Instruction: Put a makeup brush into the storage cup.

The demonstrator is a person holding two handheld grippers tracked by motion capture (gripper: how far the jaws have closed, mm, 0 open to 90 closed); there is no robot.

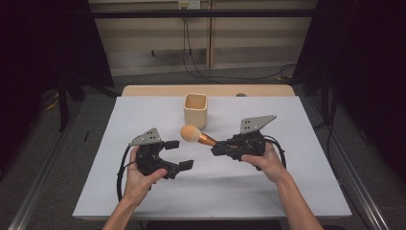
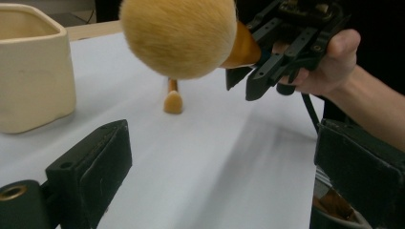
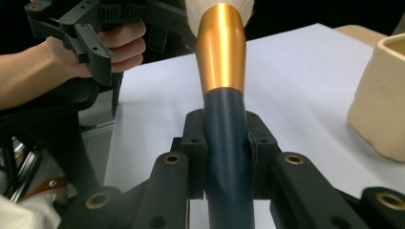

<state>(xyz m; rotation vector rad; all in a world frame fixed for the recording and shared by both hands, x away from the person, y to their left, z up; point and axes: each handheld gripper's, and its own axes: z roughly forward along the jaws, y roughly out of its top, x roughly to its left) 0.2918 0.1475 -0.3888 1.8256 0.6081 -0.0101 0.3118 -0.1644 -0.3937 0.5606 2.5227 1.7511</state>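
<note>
A makeup brush (image 1: 191, 133) with a fluffy tan head, a gold ferrule and a dark blue handle (image 3: 228, 143) hangs over the white sheet, head pointing left. My right gripper (image 1: 216, 145) is shut on the blue handle, its pads pressing both sides (image 3: 228, 157). In the left gripper view the brush head (image 2: 179, 36) hovers close ahead. The left gripper (image 1: 180, 154) is held just left of the brush, jaws wide apart with nothing between them (image 2: 224, 181). A cream square cup (image 1: 195, 110) stands upright behind the brush head.
A white sheet (image 1: 143, 120) covers most of the wooden table (image 1: 143, 90). A small tan object (image 2: 173, 98) lies on the sheet beyond the brush head. A small dark item (image 1: 242, 95) sits at the far edge. Dark curtains and floor cables surround the table.
</note>
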